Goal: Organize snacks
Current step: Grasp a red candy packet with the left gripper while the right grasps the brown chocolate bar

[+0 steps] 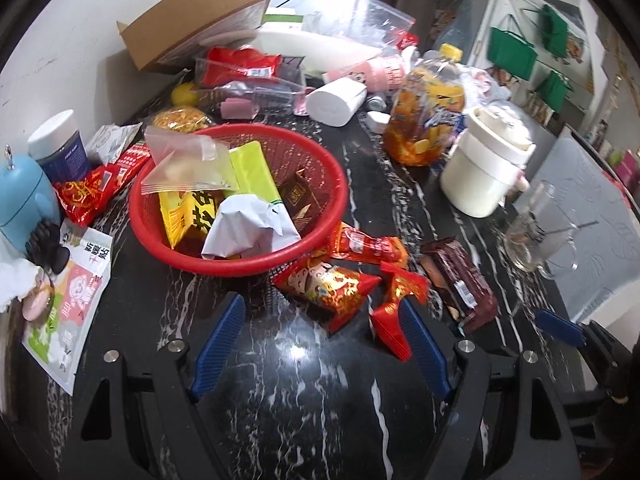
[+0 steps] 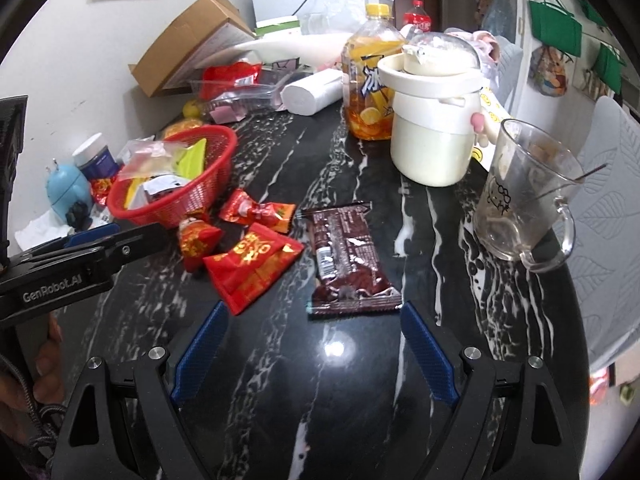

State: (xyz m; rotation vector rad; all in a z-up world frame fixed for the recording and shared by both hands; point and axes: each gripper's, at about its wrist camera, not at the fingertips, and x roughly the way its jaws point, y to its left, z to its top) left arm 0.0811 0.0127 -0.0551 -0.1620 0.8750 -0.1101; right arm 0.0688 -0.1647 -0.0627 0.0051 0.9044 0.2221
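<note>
A red mesh basket [image 1: 320, 156] [image 2: 216, 140] on the black marble table holds several snack packets. In front of it lie three red snack packets [image 1: 332, 288] [image 2: 252, 272] and a brown chocolate bar pack [image 1: 460, 280] [image 2: 348, 264]. My left gripper [image 1: 320, 304] is open and empty, just short of the red packets. It also shows at the left of the right wrist view [image 2: 92, 240]. My right gripper [image 2: 314, 312] is open and empty, its fingers just short of the near end of the brown pack. One blue fingertip [image 1: 558, 326] of it shows in the left wrist view.
A glass mug [image 2: 524, 200], a cream pot [image 2: 436, 120] and an orange drink bottle [image 2: 370, 68] stand right of the snacks. A cardboard box [image 1: 200, 16], paper roll [image 1: 336, 100] and plastic bags crowd the back. A blue figure [image 1: 24, 200] and jar [image 1: 60, 144] stand left.
</note>
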